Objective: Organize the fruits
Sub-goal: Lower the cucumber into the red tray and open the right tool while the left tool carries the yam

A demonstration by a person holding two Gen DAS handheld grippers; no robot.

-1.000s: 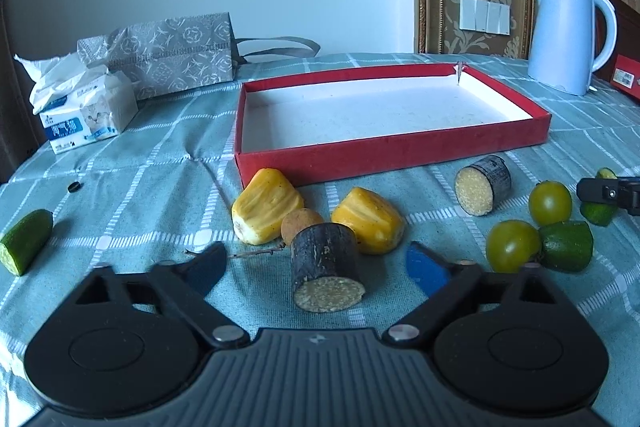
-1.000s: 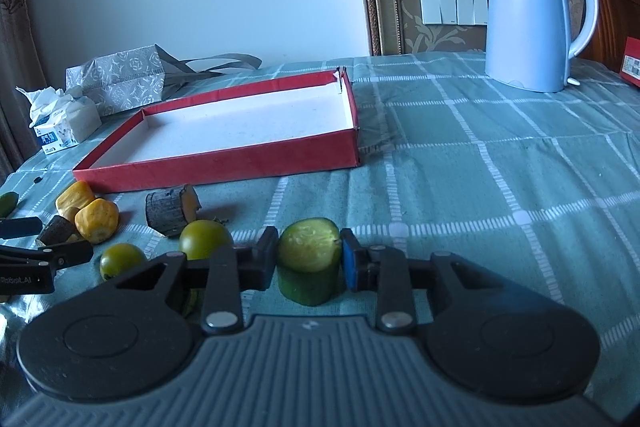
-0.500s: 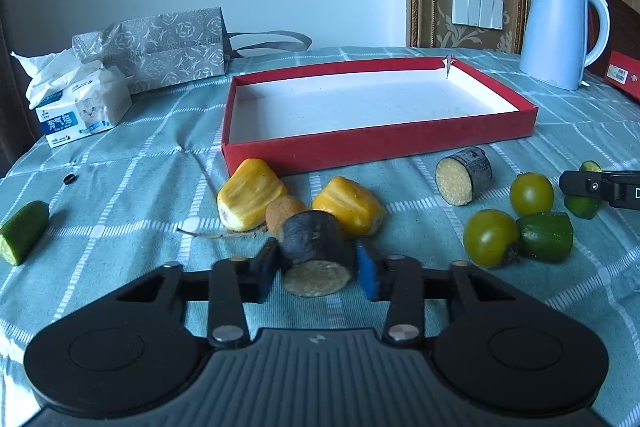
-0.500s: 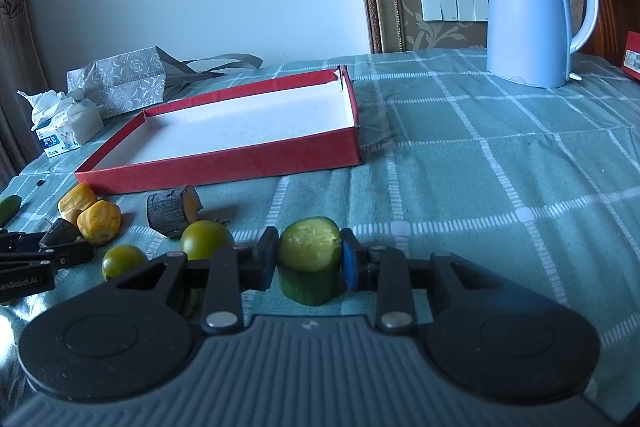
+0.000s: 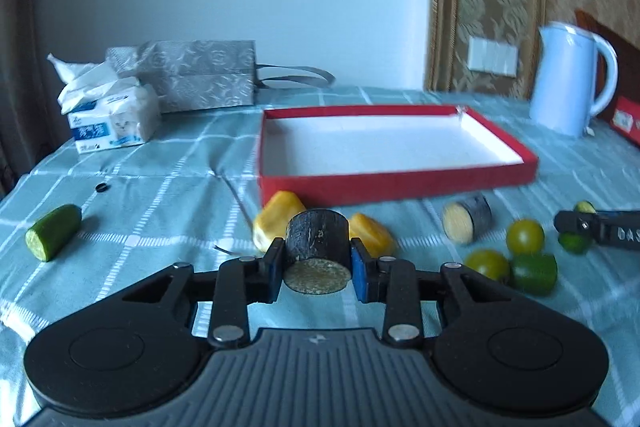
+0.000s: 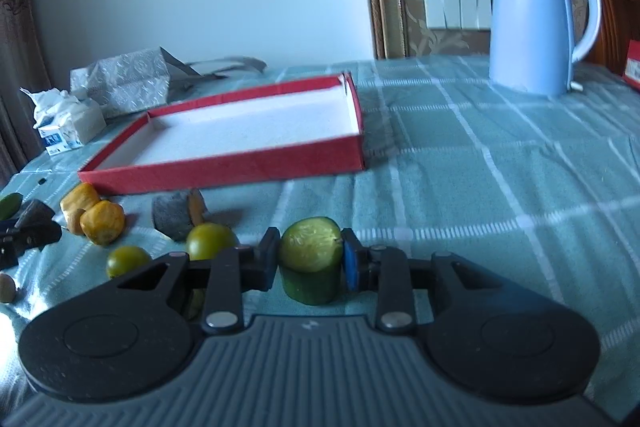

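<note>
The left gripper (image 5: 318,269) has just been closing and now clamps a dark-skinned sugarcane chunk (image 5: 318,253) across its round sides, pale cut end facing the camera, just in front of the near wall of the red tray (image 5: 396,183); whether the chunk is clear of the cloth I cannot tell. It looks stiff, fibrous and fairly dense, so a firm side grip mid-length should hold, though the bark is smooth enough that it might roll in the pads. The right gripper (image 6: 308,263) is narrowed onto a cucumber piece (image 6: 310,265) standing on end, in front of the tray's right corner, pads on the green skin just under the cut top. Cucumber is firm but wet and crushable, so I'd judge moderate squeeze and a hold on the skin, not the cut faces. Two yellow jackfruit pods (image 5: 280,223) sit between the held cane and the tray wall; soft and likely sticky, so pinch lightly across the widest part. A second sugarcane chunk (image 5: 466,223) lies off the tray's front right corner, with small round green fruits (image 5: 524,235) beyond it, smooth and prone to rolling. Another cucumber piece (image 5: 54,231) lies well left of the tray. The tray holds nothing.
</note>
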